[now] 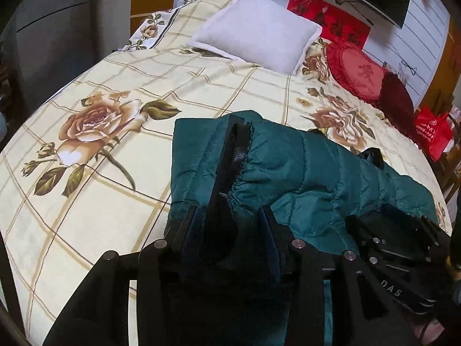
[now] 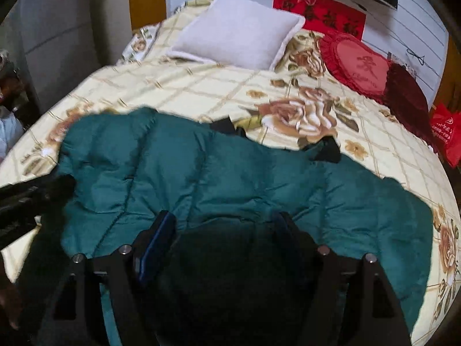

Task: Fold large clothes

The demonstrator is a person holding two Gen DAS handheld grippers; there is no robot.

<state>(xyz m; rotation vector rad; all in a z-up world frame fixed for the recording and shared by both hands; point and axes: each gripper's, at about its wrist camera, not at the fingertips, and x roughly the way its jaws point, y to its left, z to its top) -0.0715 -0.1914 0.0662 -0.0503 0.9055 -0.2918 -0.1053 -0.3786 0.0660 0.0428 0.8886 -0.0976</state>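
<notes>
A teal quilted jacket (image 1: 302, 173) lies partly folded on the floral bedsheet (image 1: 121, 80). A black edging strip (image 1: 230, 150) runs along the jacket's fold toward me. My left gripper (image 1: 229, 222) stands open low over that fold, with the strip and teal fabric between its fingers but no pad pressing on them. In the right wrist view the jacket (image 2: 201, 173) spreads wide across the bed. My right gripper (image 2: 223, 227) hangs open above its near edge, with dark fabric in shadow below. The other gripper (image 1: 403, 230) shows at the lower right of the left wrist view.
A white pillow (image 1: 256, 31) lies at the head of the bed. To its right are a red heart cushion (image 1: 357, 72) and a dark red cushion (image 1: 397, 101). A red bag (image 1: 432, 132) hangs off the bed's right side. A grey cabinet (image 1: 57, 43) stands at the left.
</notes>
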